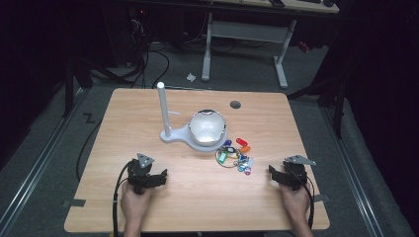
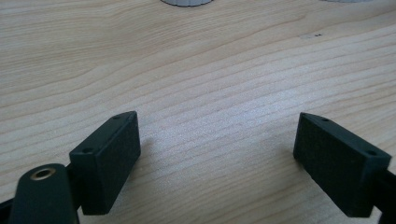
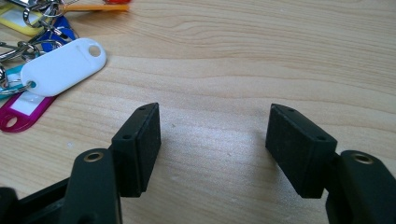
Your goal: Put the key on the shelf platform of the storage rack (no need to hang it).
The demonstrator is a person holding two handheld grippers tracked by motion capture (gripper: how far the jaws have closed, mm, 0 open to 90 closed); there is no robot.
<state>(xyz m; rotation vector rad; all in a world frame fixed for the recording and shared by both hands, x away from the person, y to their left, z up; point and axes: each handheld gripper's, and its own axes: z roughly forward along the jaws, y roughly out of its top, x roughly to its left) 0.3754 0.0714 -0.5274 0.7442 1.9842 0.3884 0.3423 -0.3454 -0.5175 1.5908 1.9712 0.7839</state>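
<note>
- Left gripper (image 1: 159,178): rests low on the table (image 1: 148,207) near the front edge, jaws spread wide with only bare wood between the pads (image 2: 109,158). It grasps nothing and sits well apart from everything else.
- White stand (image 1: 195,133): a post and a domed bowl on one base, behind the centre of the table. A careless sweep toward the middle could knock it, since the bunch of key tags (image 1: 236,154) lies just in front of its base.
- The key tags are a loose tangle of coloured tags on rings (the likely target). Pinching one tag may drag the whole bunch, or the ring may slip off the smooth pads.
- Right gripper (image 1: 274,173): jaws released, wide apart over bare wood, holding nothing; the white tag (image 3: 63,67) lies near it, untouched.
</note>
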